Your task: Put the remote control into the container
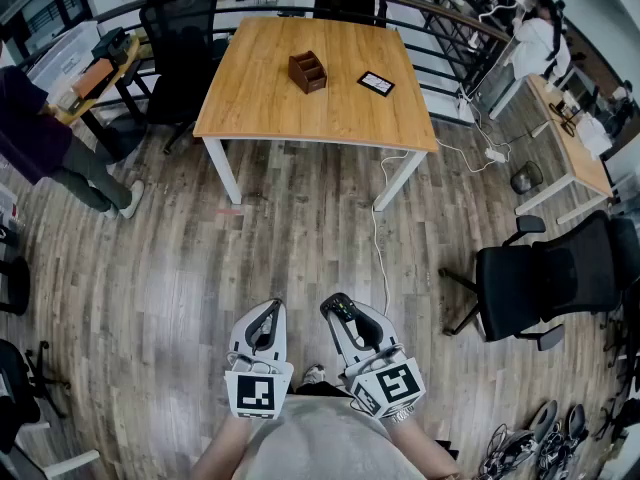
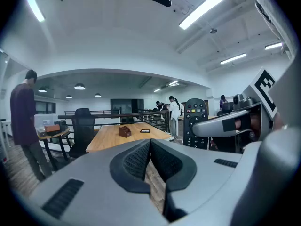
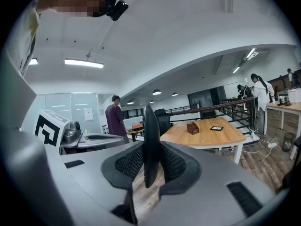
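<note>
A black remote control (image 1: 341, 309) is clamped in my right gripper (image 1: 338, 305), low in the head view, above the wooden floor. In the right gripper view the remote (image 3: 150, 145) stands edge-on between the pads of that gripper (image 3: 151, 163). The left gripper view shows its buttoned face (image 2: 195, 122) at the right. My left gripper (image 1: 267, 310) is beside it, its jaws (image 2: 150, 160) shut on nothing. The container, a small brown wooden box (image 1: 307, 72), sits far ahead on the wooden table (image 1: 250, 103). Both gripper views also catch this container (image 2: 124, 132) (image 3: 192, 127).
A flat black device (image 1: 376, 83) lies on the table right of the box. Black office chairs stand behind the table (image 1: 180, 23) and at my right (image 1: 545, 278). A person (image 1: 40, 138) stands at the left. A white cable (image 1: 378, 228) runs across the floor.
</note>
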### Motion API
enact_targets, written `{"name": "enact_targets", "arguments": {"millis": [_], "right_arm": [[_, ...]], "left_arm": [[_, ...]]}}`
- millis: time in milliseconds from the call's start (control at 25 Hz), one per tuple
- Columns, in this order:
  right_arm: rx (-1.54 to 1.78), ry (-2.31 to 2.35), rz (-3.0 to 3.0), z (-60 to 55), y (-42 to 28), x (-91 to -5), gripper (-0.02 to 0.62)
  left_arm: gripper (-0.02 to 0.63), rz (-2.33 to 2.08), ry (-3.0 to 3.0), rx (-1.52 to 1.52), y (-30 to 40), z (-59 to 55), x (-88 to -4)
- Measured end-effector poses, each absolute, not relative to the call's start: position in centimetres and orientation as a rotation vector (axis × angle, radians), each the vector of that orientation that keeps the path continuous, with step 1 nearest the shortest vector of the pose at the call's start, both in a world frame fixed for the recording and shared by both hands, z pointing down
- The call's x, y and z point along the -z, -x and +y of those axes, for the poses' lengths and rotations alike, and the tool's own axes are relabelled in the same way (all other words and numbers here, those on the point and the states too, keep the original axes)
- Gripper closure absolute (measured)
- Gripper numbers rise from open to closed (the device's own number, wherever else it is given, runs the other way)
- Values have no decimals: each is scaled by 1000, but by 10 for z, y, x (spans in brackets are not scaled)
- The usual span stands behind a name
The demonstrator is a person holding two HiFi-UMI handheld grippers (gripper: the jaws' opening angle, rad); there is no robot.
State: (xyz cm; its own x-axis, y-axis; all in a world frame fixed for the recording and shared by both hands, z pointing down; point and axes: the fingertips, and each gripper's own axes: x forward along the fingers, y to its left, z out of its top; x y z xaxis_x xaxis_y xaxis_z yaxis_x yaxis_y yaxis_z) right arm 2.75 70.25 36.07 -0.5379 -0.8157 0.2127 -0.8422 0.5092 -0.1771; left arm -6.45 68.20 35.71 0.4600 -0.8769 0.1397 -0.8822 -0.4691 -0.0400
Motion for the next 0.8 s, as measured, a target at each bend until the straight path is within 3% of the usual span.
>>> {"name": "enact_targets", "arguments": {"millis": [800], "right_arm": [[-405, -1607, -2503, 475, 83, -351, 491]], "left_arm": [[594, -1362, -2775, -174, 166, 439, -345]]}}
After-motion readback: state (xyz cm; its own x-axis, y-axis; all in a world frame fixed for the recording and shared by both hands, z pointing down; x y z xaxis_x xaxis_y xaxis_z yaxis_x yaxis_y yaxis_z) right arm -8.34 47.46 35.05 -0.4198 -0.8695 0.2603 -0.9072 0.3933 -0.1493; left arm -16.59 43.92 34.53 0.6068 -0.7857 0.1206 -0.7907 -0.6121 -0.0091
